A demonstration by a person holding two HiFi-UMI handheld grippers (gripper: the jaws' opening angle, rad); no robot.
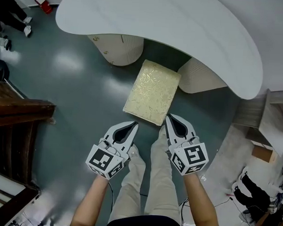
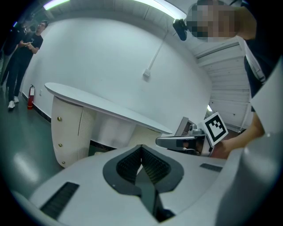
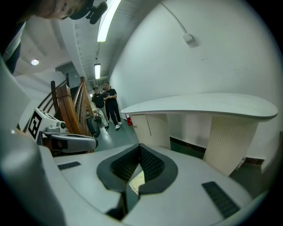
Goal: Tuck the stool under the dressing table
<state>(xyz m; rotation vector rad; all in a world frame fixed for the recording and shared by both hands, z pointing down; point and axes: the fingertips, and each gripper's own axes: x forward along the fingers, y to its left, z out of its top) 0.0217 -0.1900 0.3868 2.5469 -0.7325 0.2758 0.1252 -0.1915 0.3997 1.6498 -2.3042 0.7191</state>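
Left gripper (image 2: 141, 148): fingers (image 2: 129, 164) are seen pressed together at the tips, with nothing clamped. Right gripper (image 3: 139, 148): fingers (image 3: 152, 164) are likewise closed and empty. A sliver of gold cushion is seen through the gap behind the tips.

In the head view both grippers are held at lower centre of the frame, tips pointed up-frame at the stool (image 1: 152, 92). The stool lies at frame centre, just beyond the fingertips. The right tip is placed at its near right corner and the left tip just short of its near left corner. Contact cannot be confirmed.

The stool's far end is set at the edge of the dressing table (image 1: 184, 22), lined up between the two pedestals (image 1: 116, 48). Most of the seat is left out on the floor (image 1: 76, 92). The tuck is judged barely begun, and a push up-frame is still needed.
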